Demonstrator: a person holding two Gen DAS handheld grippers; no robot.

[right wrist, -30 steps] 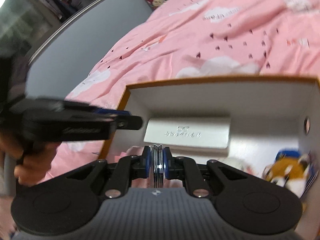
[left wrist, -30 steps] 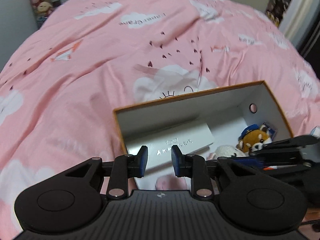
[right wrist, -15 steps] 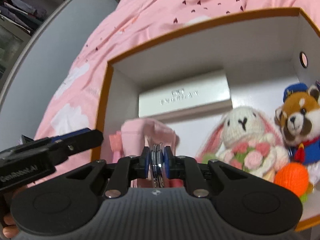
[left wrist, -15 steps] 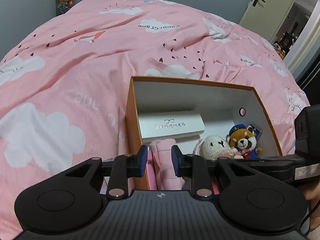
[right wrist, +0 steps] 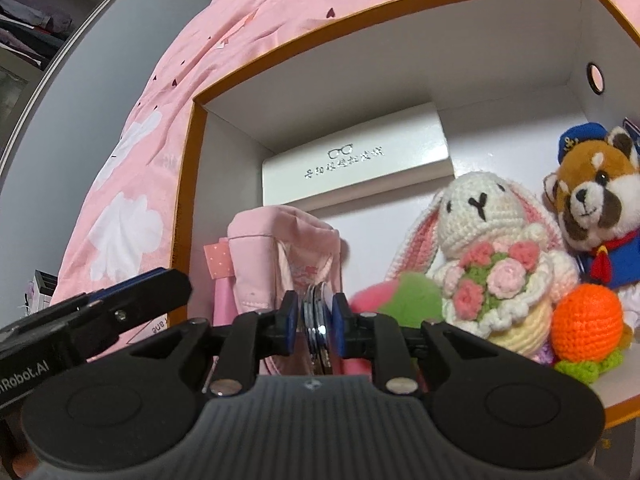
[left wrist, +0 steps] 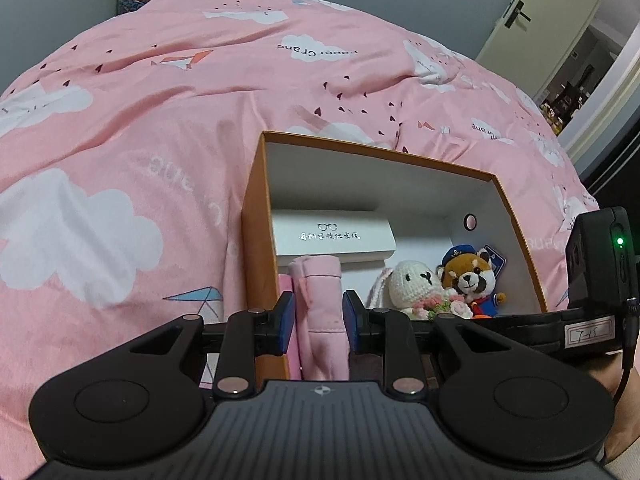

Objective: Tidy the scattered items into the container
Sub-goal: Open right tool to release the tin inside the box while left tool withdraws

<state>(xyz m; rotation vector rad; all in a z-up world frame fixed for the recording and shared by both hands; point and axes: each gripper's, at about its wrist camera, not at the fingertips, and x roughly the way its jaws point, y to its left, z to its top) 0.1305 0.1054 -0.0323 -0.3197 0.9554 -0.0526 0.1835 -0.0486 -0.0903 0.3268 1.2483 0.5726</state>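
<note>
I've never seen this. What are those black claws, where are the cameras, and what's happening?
No robot here: a person holds a two-finger gripper in each hand, each with a camera looking along its fingers. One picture is from the left gripper, the other from the right gripper. An orange box on a pink bedspread holds a white case, pink pouch, knitted bunny and red panda toy. The left is open and empty; the right's jaws are opening, silvery discs between them.
</note>
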